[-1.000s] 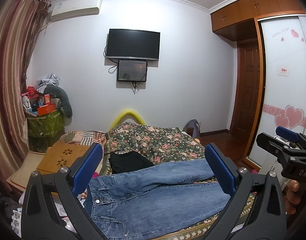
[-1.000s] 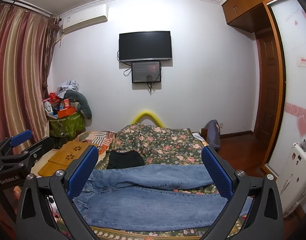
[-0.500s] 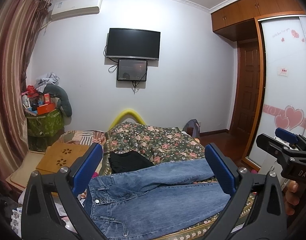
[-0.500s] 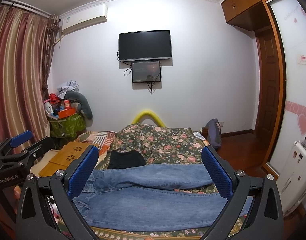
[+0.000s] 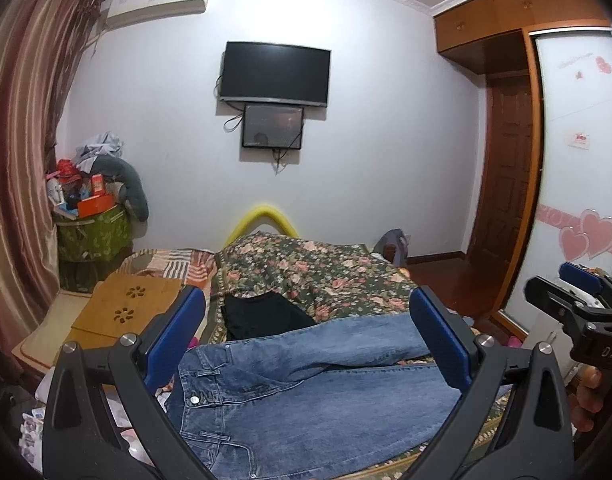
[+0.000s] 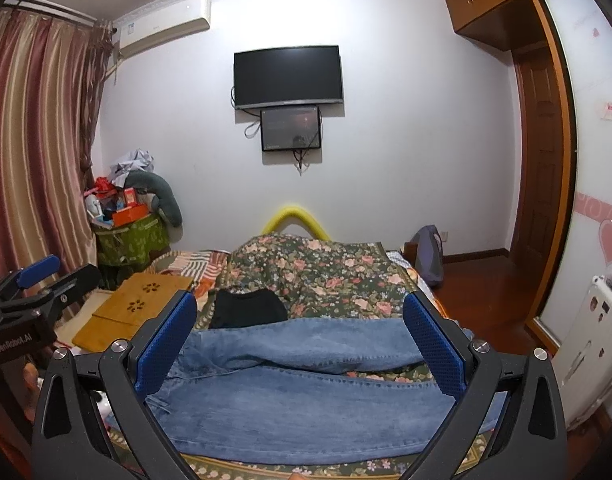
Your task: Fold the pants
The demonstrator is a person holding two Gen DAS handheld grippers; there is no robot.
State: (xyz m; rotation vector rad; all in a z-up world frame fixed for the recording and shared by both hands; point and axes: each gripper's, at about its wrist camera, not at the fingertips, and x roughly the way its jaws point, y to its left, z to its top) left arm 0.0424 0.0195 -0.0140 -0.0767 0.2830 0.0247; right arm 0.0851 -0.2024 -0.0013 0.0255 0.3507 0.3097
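Both claws hang released, nothing gripped: our left gripper [image 5: 306, 344] and right gripper [image 6: 300, 344] have jaws spread wide, held above the near edge of the bed w/ the jeans [image 5: 306, 392] framed between the pads. Jeans lie flat across the floral bedspread [image 6: 325, 276], waistband to our left, legs running right and splayed apart, upper leg angled away from the lower. We judge that's why we hover wide apart: left near the waist, right toward the leg ends, so each can take one end for the first fold. No fold done yet, as things lie. A black garment [image 6: 248, 308] sits just behind the jeans, touching or nearly so; can't tell. Wooden lap tray [image 5: 130, 308] rests off to the left.
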